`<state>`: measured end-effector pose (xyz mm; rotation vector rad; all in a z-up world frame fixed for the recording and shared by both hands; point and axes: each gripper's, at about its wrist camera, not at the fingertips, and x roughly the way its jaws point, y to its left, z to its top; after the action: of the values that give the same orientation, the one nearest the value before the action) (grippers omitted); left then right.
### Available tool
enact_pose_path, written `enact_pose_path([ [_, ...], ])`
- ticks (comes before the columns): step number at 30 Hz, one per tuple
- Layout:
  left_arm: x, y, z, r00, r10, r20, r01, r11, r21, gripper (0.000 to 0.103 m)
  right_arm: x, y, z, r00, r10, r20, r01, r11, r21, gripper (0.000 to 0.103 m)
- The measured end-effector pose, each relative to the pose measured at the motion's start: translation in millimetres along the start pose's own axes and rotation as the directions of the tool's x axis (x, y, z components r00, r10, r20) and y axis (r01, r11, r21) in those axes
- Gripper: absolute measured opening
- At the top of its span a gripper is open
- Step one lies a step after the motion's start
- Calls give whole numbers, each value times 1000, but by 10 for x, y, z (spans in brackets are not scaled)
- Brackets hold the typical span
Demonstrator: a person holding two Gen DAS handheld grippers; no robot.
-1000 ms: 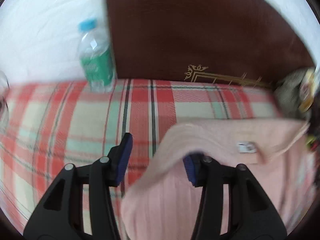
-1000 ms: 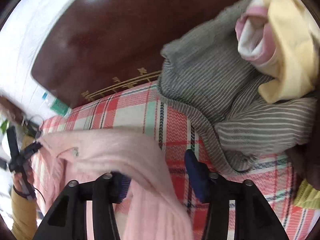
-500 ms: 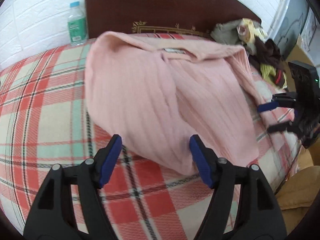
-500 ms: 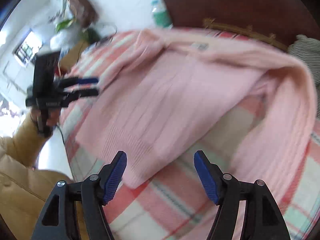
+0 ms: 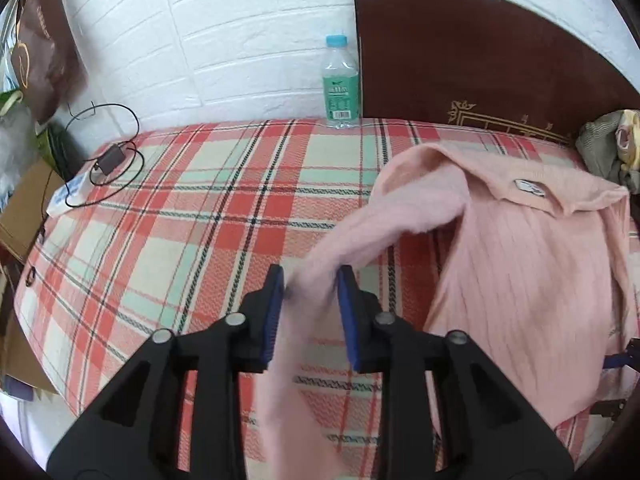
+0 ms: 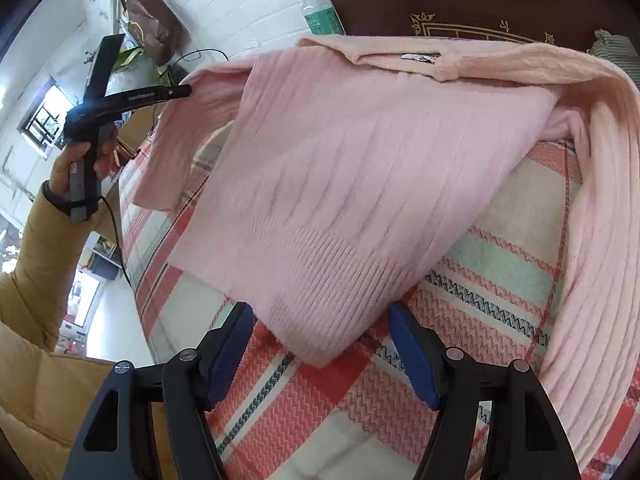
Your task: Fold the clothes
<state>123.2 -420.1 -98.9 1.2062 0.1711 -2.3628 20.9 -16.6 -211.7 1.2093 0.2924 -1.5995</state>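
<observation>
Our left hand-held gripper (image 5: 310, 292) pinching the pink sweater's (image 6: 360, 168) sleeve (image 5: 384, 232) above the bed (image 5: 180, 216), our right hand-held gripper (image 6: 320, 344) wide open, sweater hem just ahead.

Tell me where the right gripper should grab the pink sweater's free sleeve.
Probably near the cuff end of the free sleeve, coming from the near bed edge. It lies long and flat on the plaid bedspread, uncovered, beside the open right gripper.

Even, bright daylight in both views; the window (image 6: 44, 120) at the right wrist view's left edge is blown out to white. Sleeve (image 5: 360, 240) between the left gripper's fingers is motion-blurred; bedspread (image 5: 192, 216) weave sharp. Strong fisheye bending and dark vignette at all corners.
</observation>
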Motion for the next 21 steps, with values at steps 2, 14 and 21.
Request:
enact_pose_path([
  [2, -1, -162, -270, 994, -91, -55, 94, 994, 51, 58, -9, -14, -48, 1000, -27, 1, 27, 1000, 5, 72],
  [14, -608, -1830, -1562, 949, -312, 41, 231, 779, 584, 73, -46, -274, -146, 997, 25, 69, -35, 989, 145, 72],
  [21, -289, -2206, -1430, 960, -279, -3, 208, 710, 673, 70, -153, -371, -230, 993, 24, 120, -47, 979, 200, 76],
])
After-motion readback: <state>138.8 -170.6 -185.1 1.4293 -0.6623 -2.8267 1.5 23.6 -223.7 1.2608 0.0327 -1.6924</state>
